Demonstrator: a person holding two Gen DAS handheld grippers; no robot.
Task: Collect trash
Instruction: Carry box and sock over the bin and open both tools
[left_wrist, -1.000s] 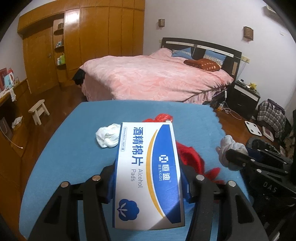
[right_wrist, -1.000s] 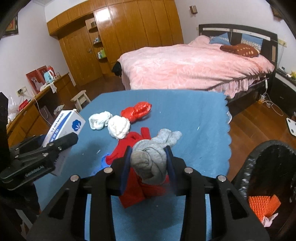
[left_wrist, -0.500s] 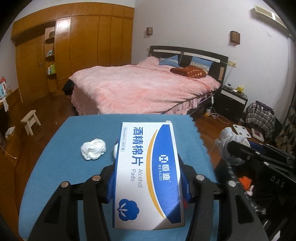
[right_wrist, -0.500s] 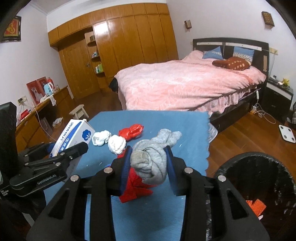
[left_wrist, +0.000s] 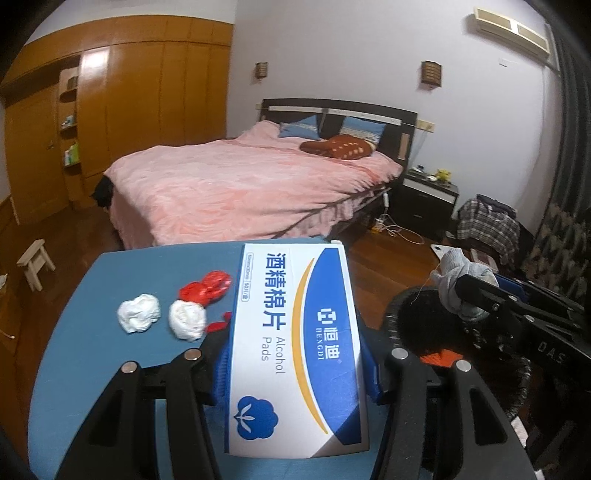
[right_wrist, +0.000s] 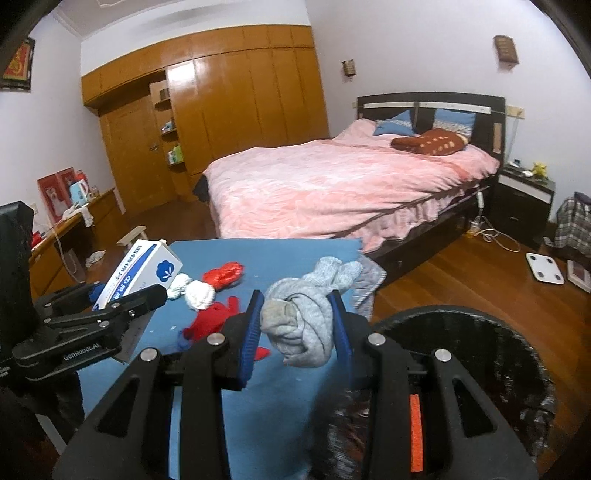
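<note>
Right gripper (right_wrist: 295, 325) clamped on grey sock wad (right_wrist: 303, 325), at rim of black bin (right_wrist: 517, 354) lying just right-below it; left gripper (left_wrist: 295, 354) clamped on alcohol pads box (left_wrist: 295, 347), over table (left_wrist: 74, 369), bin to its right

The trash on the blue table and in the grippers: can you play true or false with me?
1. The left hand-held gripper holds an alcohol pads box. True.
2. The right hand-held gripper is empty. False: it grips a grey sock bundle.
3. Two white wads lie on the blue table. True.
4. The black bin sits on the bed. False: it stands beside the table.
</note>
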